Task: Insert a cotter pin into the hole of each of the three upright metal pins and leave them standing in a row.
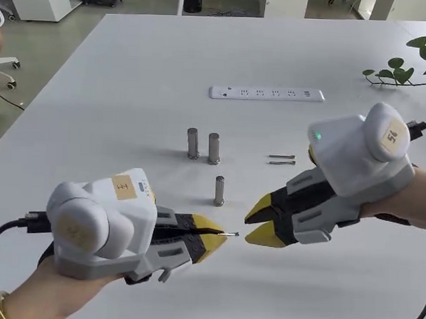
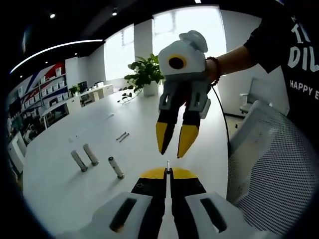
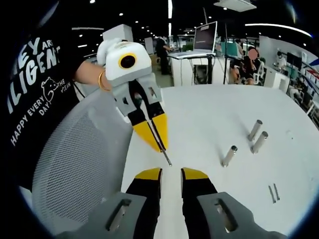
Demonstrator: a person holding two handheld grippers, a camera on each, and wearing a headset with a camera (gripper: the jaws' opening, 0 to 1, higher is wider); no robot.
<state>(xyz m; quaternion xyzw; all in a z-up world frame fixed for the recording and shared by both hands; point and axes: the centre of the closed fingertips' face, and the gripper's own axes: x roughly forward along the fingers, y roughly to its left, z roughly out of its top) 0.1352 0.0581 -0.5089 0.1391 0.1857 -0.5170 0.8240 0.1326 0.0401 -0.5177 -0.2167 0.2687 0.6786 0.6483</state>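
Now the left tongs (image 1: 221,237) are closed tight on a thin cotter pin (image 1: 233,234), whose end sticks out past the yellow tips toward the right tongs (image 1: 248,228). The right tongs are open by a moderate gap and hold nothing. Their tips are just beside the end of the pin, and I cannot tell if they touch it. Both are held above the near part of the white desk (image 1: 132,80).

Three metal pins (image 1: 214,148) stand upright farther on: two close together side by side, the third alone, nearer to the tongs and apart from the pair. Two more cotter pins (image 1: 281,159) lie side by side to the right of the pair. Around these a wide white surface lies open, up to the left edge and to a white power strip (image 1: 266,94) behind. A green plant (image 1: 409,65) is at the far right. Beyond the desk is grey floor, and the right gripper view shows a mesh chair (image 3: 75,164) and an office with ceiling lights
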